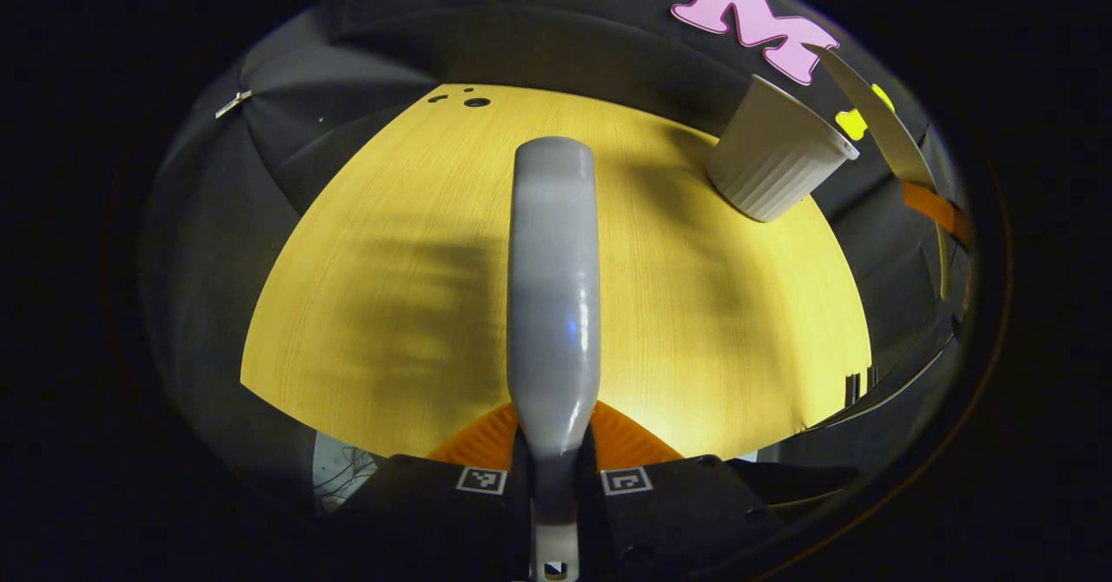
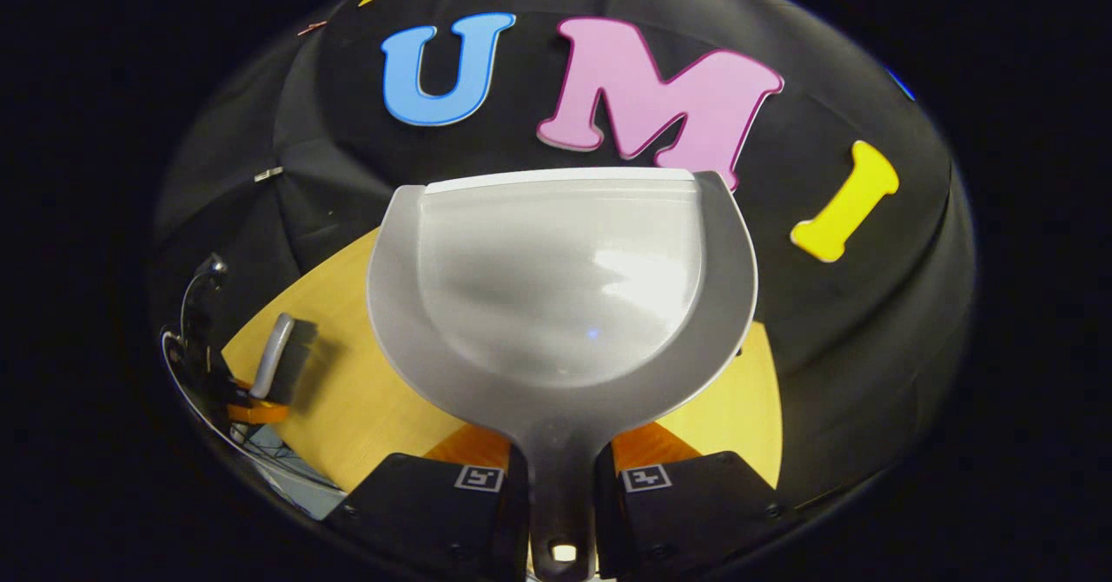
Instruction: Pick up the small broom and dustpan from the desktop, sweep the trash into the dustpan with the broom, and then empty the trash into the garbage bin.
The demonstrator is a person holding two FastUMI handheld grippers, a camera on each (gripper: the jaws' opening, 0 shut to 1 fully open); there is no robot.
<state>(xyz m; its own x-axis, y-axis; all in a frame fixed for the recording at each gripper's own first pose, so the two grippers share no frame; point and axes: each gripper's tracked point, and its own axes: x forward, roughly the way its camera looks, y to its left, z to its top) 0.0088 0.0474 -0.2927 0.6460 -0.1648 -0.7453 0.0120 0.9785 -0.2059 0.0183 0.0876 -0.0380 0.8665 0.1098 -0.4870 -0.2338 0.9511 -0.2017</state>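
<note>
Clamped in the left hand-held gripper [image 1: 554,478], the small broom [image 1: 554,287] points forward over the desk [image 1: 365,304]. Right hand-held gripper [image 2: 560,486] pinches the dustpan [image 2: 560,287] handle, pan raised and seemingly empty. Garbage bin [image 1: 773,165] sits ahead-right; tip squarely over its mouth.

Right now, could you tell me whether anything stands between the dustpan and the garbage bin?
Nothing visible does. The right gripper holds the dustpan raised, and the garbage bin stands at the table's far edge with bare tabletop before it.
</note>
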